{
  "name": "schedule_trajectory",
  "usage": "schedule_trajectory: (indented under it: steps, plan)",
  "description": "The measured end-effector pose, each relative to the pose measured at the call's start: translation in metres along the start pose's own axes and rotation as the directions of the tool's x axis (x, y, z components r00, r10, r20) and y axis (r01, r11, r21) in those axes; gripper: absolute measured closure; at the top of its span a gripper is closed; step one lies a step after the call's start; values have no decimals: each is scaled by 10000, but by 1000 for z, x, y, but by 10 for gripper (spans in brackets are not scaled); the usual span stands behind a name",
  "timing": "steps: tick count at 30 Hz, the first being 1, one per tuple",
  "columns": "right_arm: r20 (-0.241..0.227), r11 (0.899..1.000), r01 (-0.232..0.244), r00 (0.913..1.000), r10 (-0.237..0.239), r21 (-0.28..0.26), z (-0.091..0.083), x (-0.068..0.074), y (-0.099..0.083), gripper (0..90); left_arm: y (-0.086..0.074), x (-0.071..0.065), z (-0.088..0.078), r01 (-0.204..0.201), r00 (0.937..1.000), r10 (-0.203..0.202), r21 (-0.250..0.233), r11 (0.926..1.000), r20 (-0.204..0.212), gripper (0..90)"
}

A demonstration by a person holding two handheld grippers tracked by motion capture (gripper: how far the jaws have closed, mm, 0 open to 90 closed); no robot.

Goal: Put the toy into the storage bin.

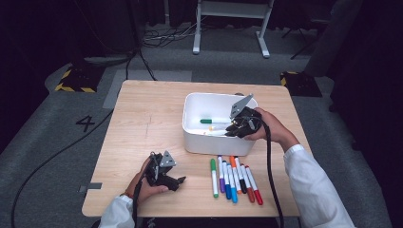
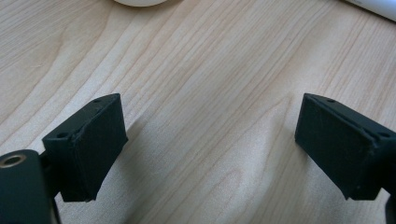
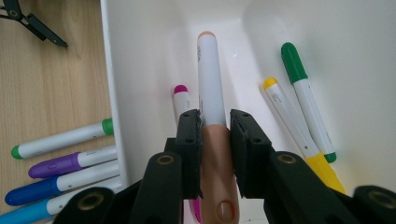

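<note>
The right gripper (image 3: 215, 154) is clamped on a peach-capped marker (image 3: 211, 98), held inside the white bin (image 1: 190, 137) above the magenta (image 3: 181, 98), yellow (image 3: 289, 119) and green (image 3: 303, 93) markers. The left gripper (image 2: 208, 144) rests with jaws apart and empty on the near-left table (image 1: 142, 118). Risk: released from height, the marker may bounce or roll; the grip sits near the cap, so it may also tilt.
</note>
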State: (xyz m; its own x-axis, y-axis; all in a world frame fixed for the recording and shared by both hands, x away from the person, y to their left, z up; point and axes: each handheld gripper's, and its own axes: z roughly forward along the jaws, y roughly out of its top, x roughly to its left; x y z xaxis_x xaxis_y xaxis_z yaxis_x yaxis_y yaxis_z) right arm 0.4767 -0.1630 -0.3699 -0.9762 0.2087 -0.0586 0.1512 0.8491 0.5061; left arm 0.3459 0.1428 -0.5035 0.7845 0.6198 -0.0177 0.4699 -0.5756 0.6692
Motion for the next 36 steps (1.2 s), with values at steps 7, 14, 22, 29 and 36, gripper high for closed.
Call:
schedule_trajectory:
  steps: [7,14,22,29,36]
  plan:
    - [-27,9999,65,10000,-65,86,0,1,0,733,0,0,0,-2,10000,2,-2,10000,5,91]
    - [224,9995,-114,9997,121,-298,-4,1,-2,677,0,0,0,3,10000,-3,-9,10000,12,91]
    - [849,9888,-611,9937,731,-1364,-24,0,-9,536,0,0,0,9,10000,-9,-6,10000,16,91]
    - [1711,9651,-981,9749,1421,-2427,-52,5,-18,342,0,0,0,11,10000,-11,-7,10000,16,91]
    - [2498,9301,-1454,9387,2374,-3374,-79,12,-36,256,0,0,0,13,10000,-13,-8,10000,18,91]
